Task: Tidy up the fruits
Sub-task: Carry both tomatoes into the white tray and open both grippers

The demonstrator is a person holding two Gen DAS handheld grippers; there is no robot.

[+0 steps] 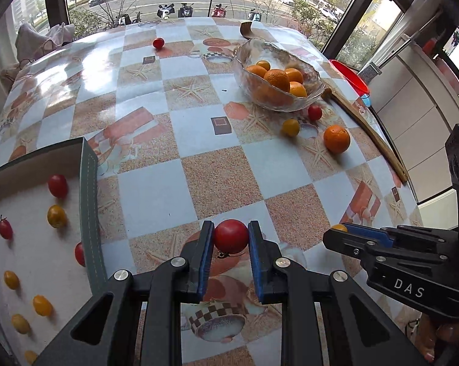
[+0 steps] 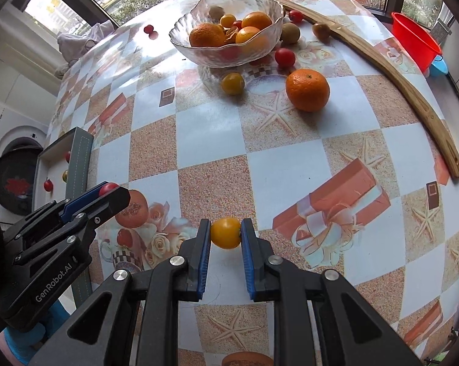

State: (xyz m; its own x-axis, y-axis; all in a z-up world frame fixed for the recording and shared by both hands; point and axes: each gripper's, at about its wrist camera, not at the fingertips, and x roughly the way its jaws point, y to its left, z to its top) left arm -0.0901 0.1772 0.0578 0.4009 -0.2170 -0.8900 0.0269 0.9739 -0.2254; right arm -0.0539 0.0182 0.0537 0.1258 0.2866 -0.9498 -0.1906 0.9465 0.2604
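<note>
A red tomato (image 1: 231, 236) is clamped by the left hand-held gripper (image 1: 231, 238) beside the tray (image 1: 89, 183); a yellow tomato (image 2: 226, 232) is clamped by the right hand-held gripper (image 2: 226, 234), both above the worktop (image 1: 199, 158).

I'm seeing both tongs looking alike: left tongs (image 1: 231, 238) and right tongs (image 2: 226, 234) showing matte black linkage arms, silver round screws, ribbed blue pads (image 2: 203, 262). White lettering is reading "DAS" and "GenRobot.AI". Bare fingers are peeking under one body.
</note>
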